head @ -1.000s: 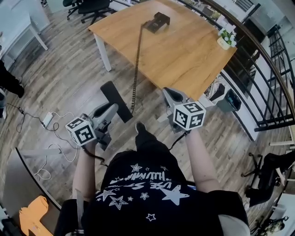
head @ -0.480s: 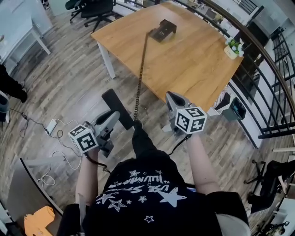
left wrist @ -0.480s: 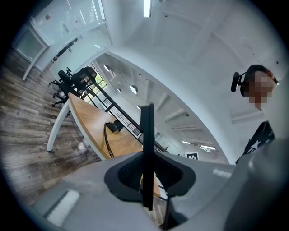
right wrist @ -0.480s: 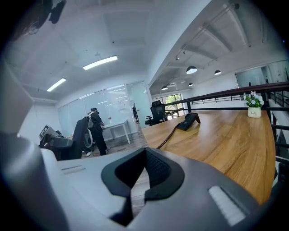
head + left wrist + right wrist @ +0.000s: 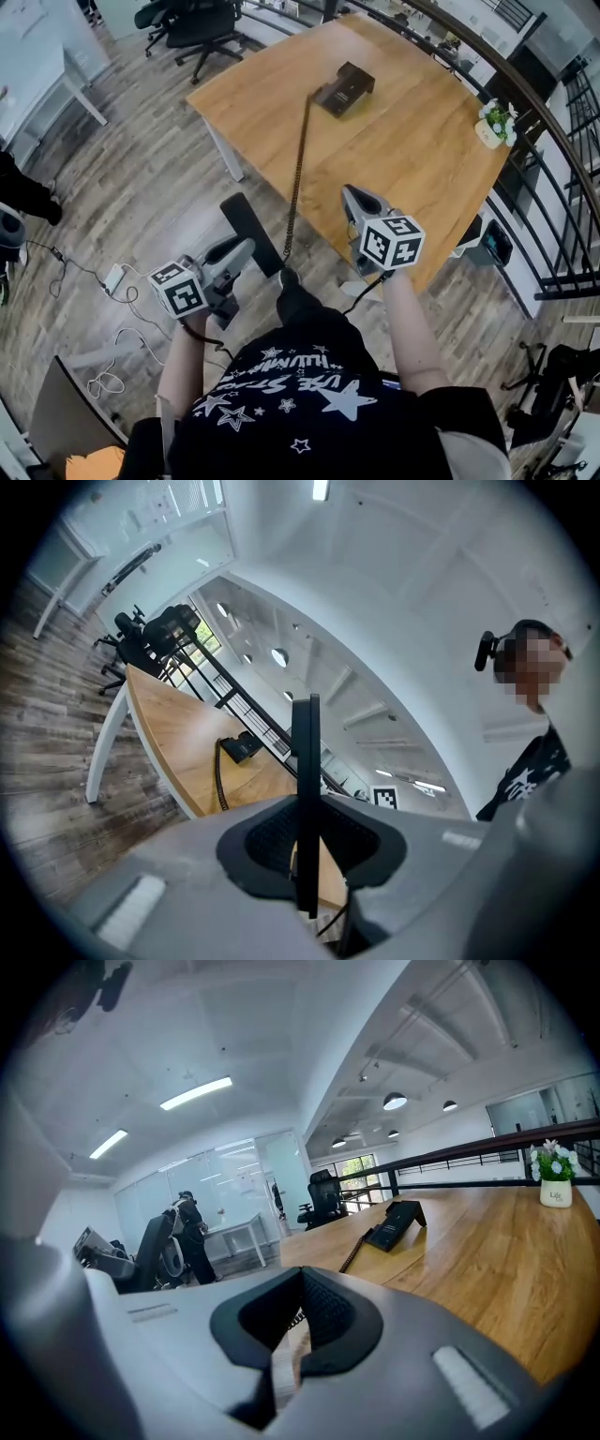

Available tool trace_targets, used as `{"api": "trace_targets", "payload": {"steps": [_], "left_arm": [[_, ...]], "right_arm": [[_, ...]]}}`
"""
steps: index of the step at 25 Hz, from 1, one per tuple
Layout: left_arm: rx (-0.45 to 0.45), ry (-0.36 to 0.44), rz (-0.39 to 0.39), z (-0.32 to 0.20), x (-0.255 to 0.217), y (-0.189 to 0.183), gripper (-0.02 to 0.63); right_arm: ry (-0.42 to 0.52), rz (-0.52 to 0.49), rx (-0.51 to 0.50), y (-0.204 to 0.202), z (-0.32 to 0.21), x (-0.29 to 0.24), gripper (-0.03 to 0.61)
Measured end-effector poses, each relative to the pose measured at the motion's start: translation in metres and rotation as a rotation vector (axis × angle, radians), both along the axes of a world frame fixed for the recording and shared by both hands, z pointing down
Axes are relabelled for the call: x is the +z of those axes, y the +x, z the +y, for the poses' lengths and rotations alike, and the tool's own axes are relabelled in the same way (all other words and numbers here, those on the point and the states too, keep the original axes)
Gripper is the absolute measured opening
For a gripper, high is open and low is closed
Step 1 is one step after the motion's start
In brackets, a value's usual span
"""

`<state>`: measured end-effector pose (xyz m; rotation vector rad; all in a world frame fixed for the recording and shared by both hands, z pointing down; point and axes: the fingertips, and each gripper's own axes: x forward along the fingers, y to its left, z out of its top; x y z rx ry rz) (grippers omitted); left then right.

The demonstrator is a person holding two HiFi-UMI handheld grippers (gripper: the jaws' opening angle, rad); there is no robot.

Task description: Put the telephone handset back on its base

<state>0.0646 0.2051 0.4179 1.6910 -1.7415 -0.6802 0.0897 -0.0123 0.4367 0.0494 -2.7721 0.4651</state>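
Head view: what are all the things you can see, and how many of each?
table: one, wooden, ahead of the person
telephone base: one, black, on the table
coiled cord: one, dark, from the base toward the handset
handset: one, black, in the left gripper
potted plant: one, white pot, table's right edge
office chairs: two at least, black, beyond the table
power strip: one, white, floor at left
left gripper: one, grey, fingers shut on the handset
right gripper: one, grey, fingers together, empty
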Motion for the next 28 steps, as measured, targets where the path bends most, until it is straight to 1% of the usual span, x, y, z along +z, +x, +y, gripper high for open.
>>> {"api": "trace_targets", "payload": {"steps": [9, 14, 17, 20, 23, 26, 28], "left_arm": [[0.037, -0.012, 0.013, -0.063, -0.002, -0.074, 0.075], [0.045, -0.013, 0.037, -0.092, 0.000, -0.111, 0.075], [0.054, -0.029, 0.043, -0.110, 0.005, -0.130, 0.075], [0.075, -0.046, 0.043, -0.126, 0.011, -0.145, 0.075], [0.095, -0.057, 0.054, -0.144, 0.017, -0.154, 0.075], [0.147, -0.087, 0.051, -0.156, 0.023, -0.153, 0.075], [0.185, -0.111, 0.048, -0.163, 0.026, -0.152, 0.075]], "right_arm": [[-0.009, 0.027, 0.022, -0.072, -0.064, 0.005, 0.002], [-0.032, 0.044, 0.023, -0.108, -0.086, 0.017, 0.002], [-0.028, 0.050, 0.033, -0.126, -0.103, 0.025, 0.002], [-0.031, 0.049, 0.059, -0.135, -0.119, 0.034, 0.002], [-0.063, 0.049, 0.084, -0.137, -0.131, 0.048, 0.002], [-0.095, 0.047, 0.112, -0.134, -0.138, 0.057, 0.002], [-0.099, 0.044, 0.131, -0.133, -0.142, 0.056, 0.002]]}}
